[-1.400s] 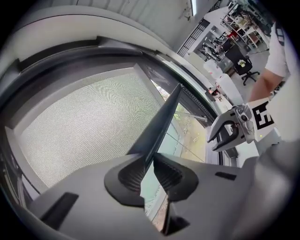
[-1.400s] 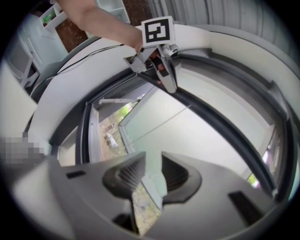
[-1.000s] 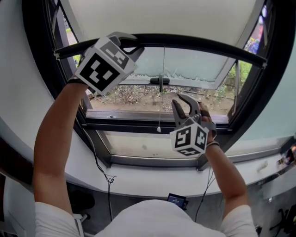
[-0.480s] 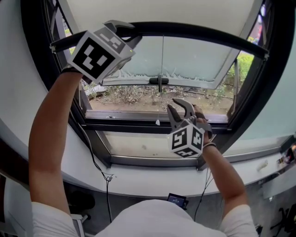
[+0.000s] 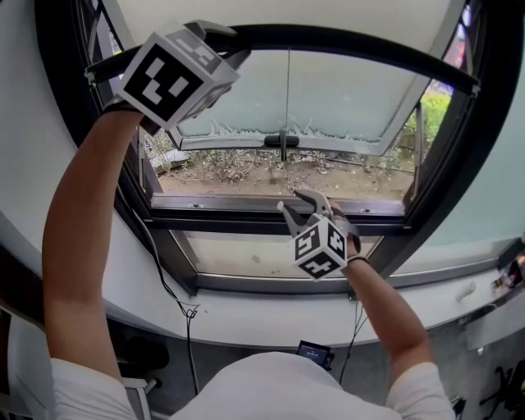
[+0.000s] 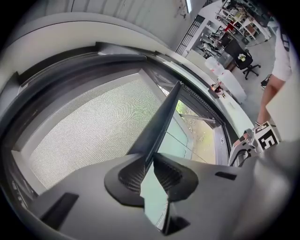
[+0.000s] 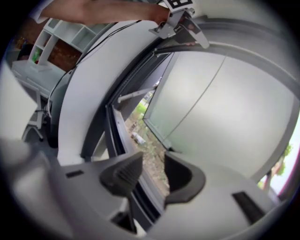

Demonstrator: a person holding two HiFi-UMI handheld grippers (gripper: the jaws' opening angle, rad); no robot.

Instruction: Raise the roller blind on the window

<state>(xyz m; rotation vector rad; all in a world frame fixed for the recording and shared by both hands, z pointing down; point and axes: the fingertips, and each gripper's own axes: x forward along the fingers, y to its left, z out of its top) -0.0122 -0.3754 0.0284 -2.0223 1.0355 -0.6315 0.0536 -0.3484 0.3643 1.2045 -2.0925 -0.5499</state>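
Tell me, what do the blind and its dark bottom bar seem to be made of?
The blind looks like pale woven fabric, probably synthetic: a fine mesh grain shows up close. The bottom bar looks rigid, dark and smooth with a soft sheen, so painted metal or plastic; I cannot tell which.

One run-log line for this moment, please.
left gripper: clamped on bottom bar | right gripper: jaws just been opening, nothing between them | roller blind: partly raised

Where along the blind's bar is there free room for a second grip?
Free: the bar from the cord to the right window frame, and the short stretch between left gripper and cord. Crowded: the bar's left end, where that gripper clamps it.
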